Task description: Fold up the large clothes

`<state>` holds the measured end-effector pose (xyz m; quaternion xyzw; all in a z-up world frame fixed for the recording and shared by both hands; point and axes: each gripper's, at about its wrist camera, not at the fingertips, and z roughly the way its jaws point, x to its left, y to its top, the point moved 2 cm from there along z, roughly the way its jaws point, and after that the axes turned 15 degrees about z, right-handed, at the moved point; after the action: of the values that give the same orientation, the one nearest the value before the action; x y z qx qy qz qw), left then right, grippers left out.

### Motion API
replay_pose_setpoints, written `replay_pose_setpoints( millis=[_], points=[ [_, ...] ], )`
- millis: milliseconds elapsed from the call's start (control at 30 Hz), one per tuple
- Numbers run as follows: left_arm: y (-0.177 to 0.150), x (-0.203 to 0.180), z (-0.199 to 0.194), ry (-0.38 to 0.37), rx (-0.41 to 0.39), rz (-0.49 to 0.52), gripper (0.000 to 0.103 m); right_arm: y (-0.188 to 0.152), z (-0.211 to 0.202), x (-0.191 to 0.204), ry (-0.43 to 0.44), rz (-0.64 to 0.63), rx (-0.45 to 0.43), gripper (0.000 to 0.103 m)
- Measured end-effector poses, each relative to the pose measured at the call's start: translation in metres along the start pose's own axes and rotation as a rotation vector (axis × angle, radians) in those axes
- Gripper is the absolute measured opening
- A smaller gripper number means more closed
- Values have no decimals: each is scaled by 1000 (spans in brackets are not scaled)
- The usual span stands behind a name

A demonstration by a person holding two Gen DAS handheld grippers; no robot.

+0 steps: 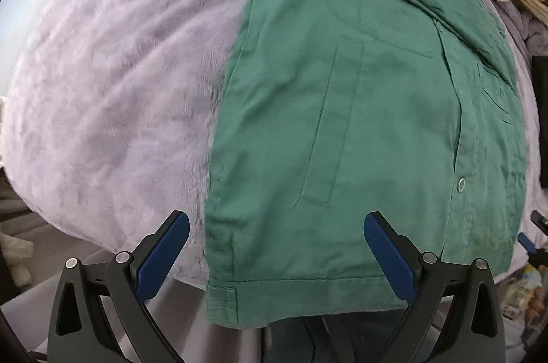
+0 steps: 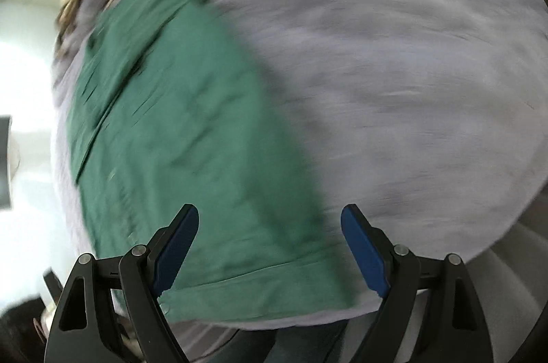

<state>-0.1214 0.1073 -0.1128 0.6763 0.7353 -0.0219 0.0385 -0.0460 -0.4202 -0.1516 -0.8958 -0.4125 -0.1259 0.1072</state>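
green shirt [image 1: 359, 130] is lying flat on the fuzzy lavender blanket [image 1: 113, 82], sides already tucked in so it's a long strip, hem right at the near edge. left gripper [image 1: 276, 255] and right gripper [image 2: 270, 248] both hang over that hem, spread wide and holding nothing, probably lining up to grab the hem corners.
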Motion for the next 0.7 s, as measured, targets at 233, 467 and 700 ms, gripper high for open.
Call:
replay_pose_setpoints(
  millis=[233, 467, 700],
  points=[
    [-19, 1, 21, -143, 44, 6, 102, -3, 26, -39, 178, 116, 195, 88],
    [-30, -17, 28, -135, 44, 97, 102, -35, 36, -1, 417, 51, 399, 88],
    [-37, -20, 28, -158, 70, 127, 102, -44, 54, 9, 310, 13, 398, 88]
  ],
)
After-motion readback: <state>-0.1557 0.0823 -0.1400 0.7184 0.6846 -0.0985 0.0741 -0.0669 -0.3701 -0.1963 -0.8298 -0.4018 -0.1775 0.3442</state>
